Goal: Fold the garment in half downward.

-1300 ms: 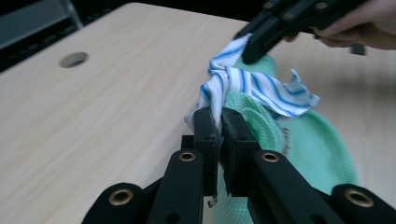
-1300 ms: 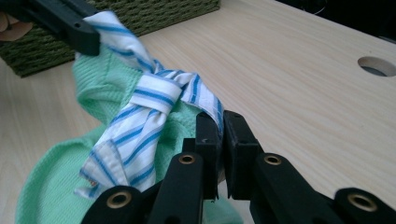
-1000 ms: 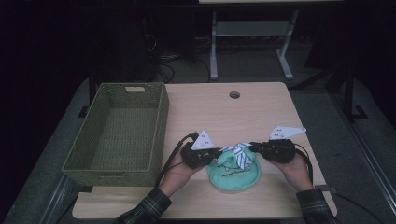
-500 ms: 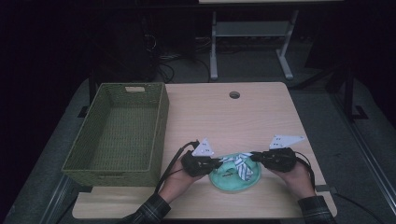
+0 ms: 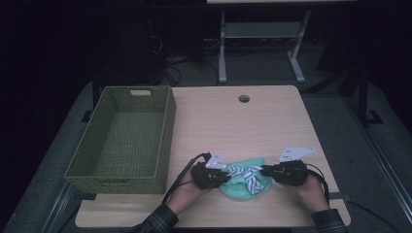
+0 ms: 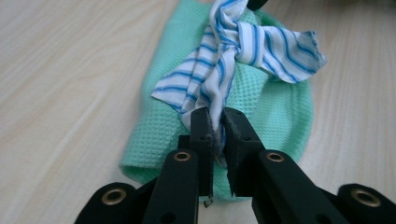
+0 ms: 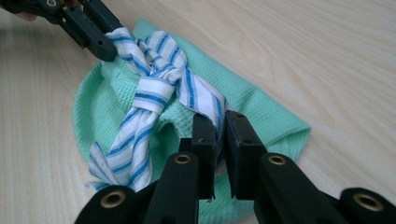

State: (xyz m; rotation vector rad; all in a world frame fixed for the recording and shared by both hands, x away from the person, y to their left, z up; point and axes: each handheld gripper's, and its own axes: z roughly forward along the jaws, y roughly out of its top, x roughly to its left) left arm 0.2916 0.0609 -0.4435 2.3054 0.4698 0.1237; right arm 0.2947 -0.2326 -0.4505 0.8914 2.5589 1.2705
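on the near edge of the desk (image 5: 272,121), at about 6 o'clock from its middle, a green waffle cloth (image 5: 245,187) lies bundled in a rounded heap, with a blue-and-white striped cloth (image 5: 245,174) knotted across its top. the left tool (image 5: 214,175) comes in from 9 o'clock of the bundle and the right tool (image 5: 284,172) from 3 o'clock, each held low over the desk in a hand. in the left gripper view the left tool (image 6: 218,122) has its jaws nearly together, pinching one tail of the striped cloth (image 6: 243,51), which runs up from the jaws to the knot over the green waffle cloth (image 6: 275,107). in the right gripper view the right tool (image 7: 220,126) is likewise almost closed on the other tail of the striped cloth (image 7: 154,93), with the green waffle cloth (image 7: 261,116) lying beneath. a woven green basket (image 5: 121,141) stands well apart at 9 o'clock on the desk.
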